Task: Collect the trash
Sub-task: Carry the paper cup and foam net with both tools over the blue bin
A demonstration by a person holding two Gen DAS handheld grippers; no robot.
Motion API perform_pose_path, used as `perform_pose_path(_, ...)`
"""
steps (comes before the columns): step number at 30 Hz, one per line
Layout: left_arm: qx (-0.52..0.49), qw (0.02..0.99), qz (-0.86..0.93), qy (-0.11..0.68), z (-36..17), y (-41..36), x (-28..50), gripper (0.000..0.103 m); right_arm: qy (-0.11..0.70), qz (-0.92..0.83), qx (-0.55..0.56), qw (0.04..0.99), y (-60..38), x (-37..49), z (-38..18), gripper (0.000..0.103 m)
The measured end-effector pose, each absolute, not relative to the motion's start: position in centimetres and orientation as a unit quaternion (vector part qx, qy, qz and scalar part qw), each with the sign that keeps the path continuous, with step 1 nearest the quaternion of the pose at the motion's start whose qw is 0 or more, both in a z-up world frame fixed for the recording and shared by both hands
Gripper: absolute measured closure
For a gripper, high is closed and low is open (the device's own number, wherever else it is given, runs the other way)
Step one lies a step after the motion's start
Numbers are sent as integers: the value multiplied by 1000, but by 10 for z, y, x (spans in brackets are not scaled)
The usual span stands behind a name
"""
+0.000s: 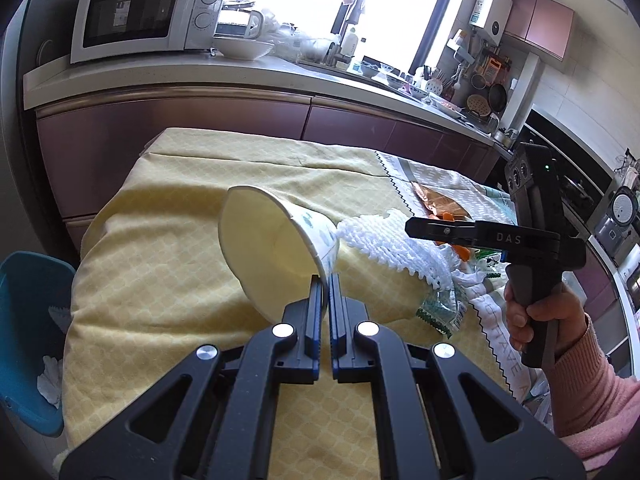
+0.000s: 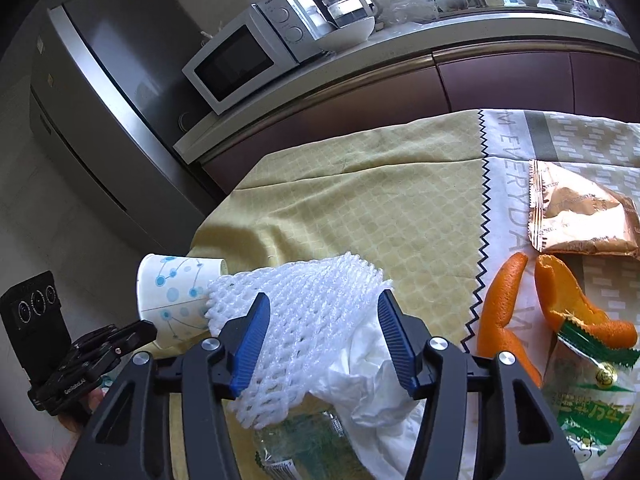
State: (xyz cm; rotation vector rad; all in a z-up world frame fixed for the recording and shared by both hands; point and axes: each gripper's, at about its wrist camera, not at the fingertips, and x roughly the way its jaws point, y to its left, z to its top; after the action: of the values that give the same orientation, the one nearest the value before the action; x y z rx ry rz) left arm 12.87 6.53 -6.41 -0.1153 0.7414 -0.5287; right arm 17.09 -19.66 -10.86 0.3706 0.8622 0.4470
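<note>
Now, paper cup [image 1: 276, 246] pinched in left tongs [image 1: 325, 280] — foam net [image 2: 304, 312] between parted right tongs [image 2: 324, 312]

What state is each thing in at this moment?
Left hand-held gripper: shut on the paper cup's rim.
Paper cup: tipped, empty.
Right hand-held gripper: open around foam net.
Foam net: lying loose, ungripped.
Orange peel: torn pieces on cloth.
Copper wrapper: crumpled.

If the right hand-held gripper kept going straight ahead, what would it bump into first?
Probably the white foam net: it lies directly ahead of the right hand-held gripper, between its open fingers, with crumpled tissue beneath.
</note>
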Motion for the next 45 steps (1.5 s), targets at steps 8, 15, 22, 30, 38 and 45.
perform_pose_path(8, -63, 906, -236, 346, -59, 92, 123, 99, 395, 229, 170, 873, -189, 168, -99, 88)
perform_pose_path(15, -66, 917, -214, 331, -50, 121, 109, 99, 356, 256, 176, 881, -181, 159, -69, 90)
perform_pose_path(22, -76, 929, -178, 315, -37, 163, 94, 99, 336, 294, 171, 878, -151, 154, -51, 90)
perform_pose_path(30, -88, 940, -119, 308, -30, 224, 80, 99, 337, 346, 161, 861, -96, 168, -46, 90)
perform_pose_path(38, -104, 941, -66, 316, -39, 278, 70, 99, 345, 390, 131, 844, -28, 182, -42, 90)
perform_pose_path(45, -118, 933, -32, 337, -60, 310, 72, 99, 355, 412, 104, 832, 27, 191, -44, 90)
